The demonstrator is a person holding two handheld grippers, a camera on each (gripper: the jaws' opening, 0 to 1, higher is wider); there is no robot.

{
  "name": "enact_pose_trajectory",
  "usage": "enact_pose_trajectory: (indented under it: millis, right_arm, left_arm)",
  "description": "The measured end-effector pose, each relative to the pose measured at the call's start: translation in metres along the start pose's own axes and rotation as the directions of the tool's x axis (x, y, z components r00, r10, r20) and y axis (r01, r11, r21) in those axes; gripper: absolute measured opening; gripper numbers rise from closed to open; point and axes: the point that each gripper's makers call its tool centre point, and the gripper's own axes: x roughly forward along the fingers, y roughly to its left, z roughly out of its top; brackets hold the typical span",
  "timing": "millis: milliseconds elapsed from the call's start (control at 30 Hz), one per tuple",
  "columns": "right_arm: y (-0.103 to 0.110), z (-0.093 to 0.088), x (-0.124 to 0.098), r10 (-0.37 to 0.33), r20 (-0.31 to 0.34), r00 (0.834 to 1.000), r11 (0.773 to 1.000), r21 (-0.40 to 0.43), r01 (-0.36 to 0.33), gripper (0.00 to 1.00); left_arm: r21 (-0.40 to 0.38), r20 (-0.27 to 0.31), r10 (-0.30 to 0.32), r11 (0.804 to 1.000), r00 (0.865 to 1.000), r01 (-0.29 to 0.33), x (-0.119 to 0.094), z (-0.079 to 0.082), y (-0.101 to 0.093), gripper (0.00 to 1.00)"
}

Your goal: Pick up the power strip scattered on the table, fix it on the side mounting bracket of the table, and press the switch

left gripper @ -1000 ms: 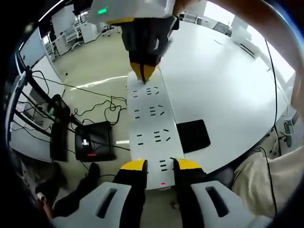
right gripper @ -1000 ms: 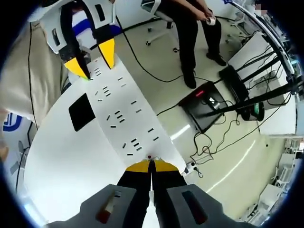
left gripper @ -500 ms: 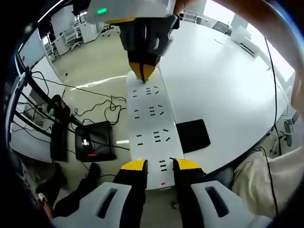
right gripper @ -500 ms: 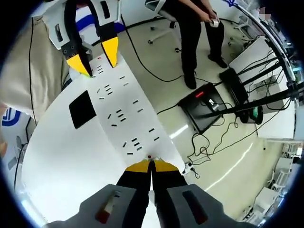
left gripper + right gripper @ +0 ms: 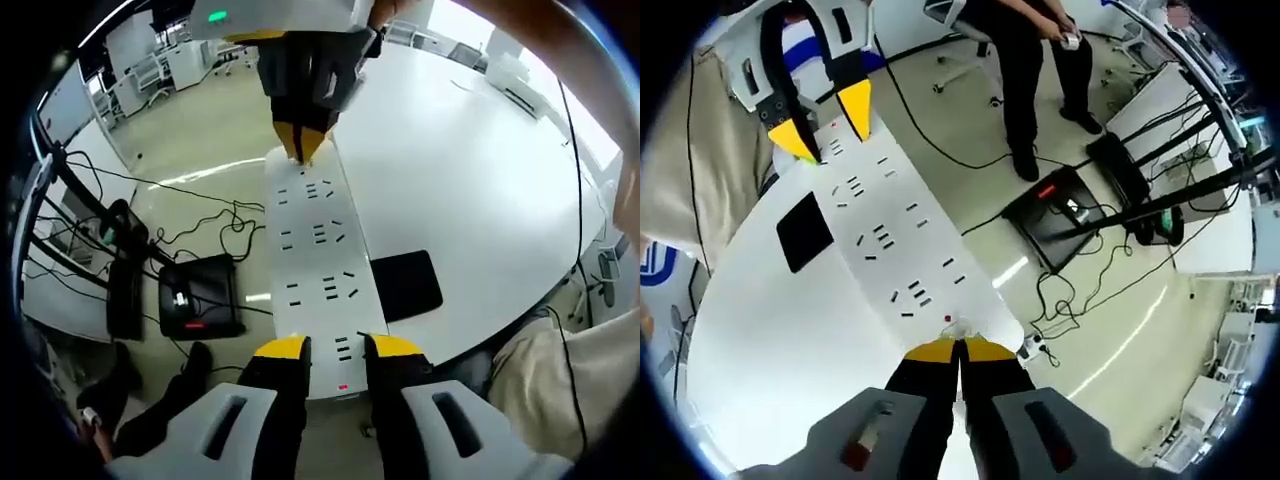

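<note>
Power strip, long and white with rows of dark socket slots, lies along the edge of a round white table, gripped at one end by the left gripper, whose yellow-tipped jaws stand parted on either side of the strip's width and press against it, just ahead of a small red light on the strip. At the strip's far end in the left gripper view, the right gripper comes down from above with its yellow tips drawn together, touching the strip's end face. The right gripper view shows the same scene from the other end: that gripper's own jaws are closed to a thin seam and hold nothing, with their tips meeting the strip near a small red mark, while the left gripper straddles the distant end. A flat black rectangular pad lies on the tabletop just beside the strip. Below the table edge, a black box with a red light sits on the pale floor among loose black cables, and a person's dark-trousered legs stand farther off in the right gripper view.
</note>
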Motion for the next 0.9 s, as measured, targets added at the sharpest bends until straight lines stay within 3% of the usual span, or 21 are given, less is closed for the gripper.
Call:
enact_pose_trajectory:
  millis: [633,900]
  right_arm:
    - [-0.002,0.001,-0.006,-0.017,0.054,0.998,0.998,0.069,0.013,0.0]
    - [-0.005,0.006,-0.024,-0.115,0.113,0.987,0.985,0.14,0.099,0.0]
  left_arm:
    - [-0.007,0.005,-0.004,1.0,1.0,0.004,-0.001,0.0,0.0,0.27]
    - [-0.011,0.016,0.001,1.0,1.0,-0.001,-0.002,0.0,0.0,0.27]
